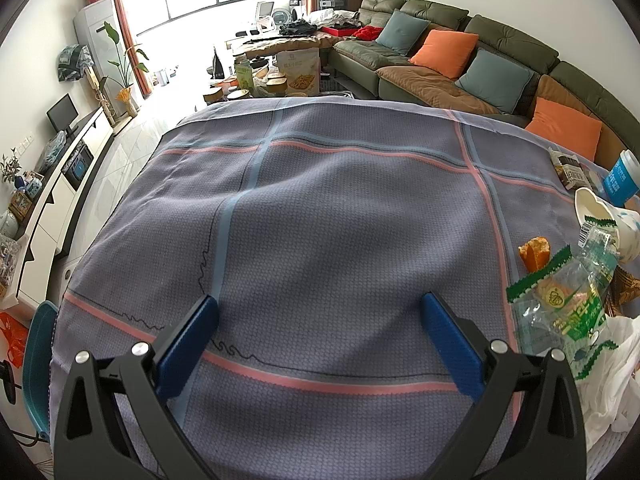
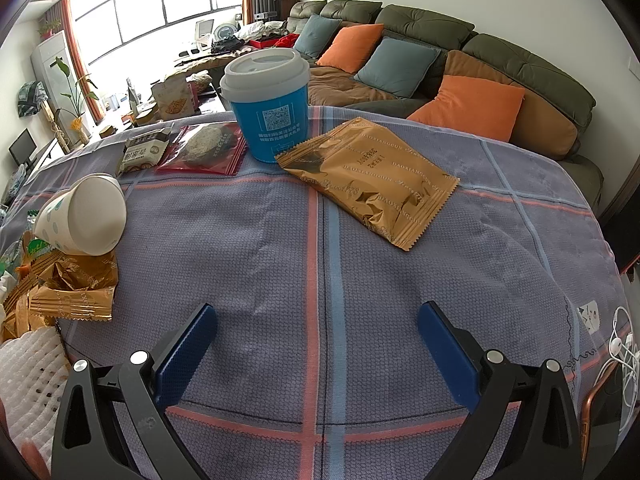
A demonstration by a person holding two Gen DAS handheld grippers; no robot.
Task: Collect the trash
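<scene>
Collecting looks barely begun: both the left tool (image 1: 320, 312) and right tool (image 2: 316, 320) hang wide open and empty, while the gold wrapper (image 2: 370, 178), blue cup (image 2: 270, 100) and tipped paper cup (image 2: 86, 216) lie uncollected at upper centre and left of the right view.

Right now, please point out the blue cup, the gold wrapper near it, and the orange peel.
blue cup (image 2: 276, 128): right wrist view, on the blue wall at the printed code.
gold wrapper (image 2: 372, 178): right wrist view, on the middle of its flat face.
orange peel (image 1: 534, 254): left wrist view, on the orange skin.
</scene>
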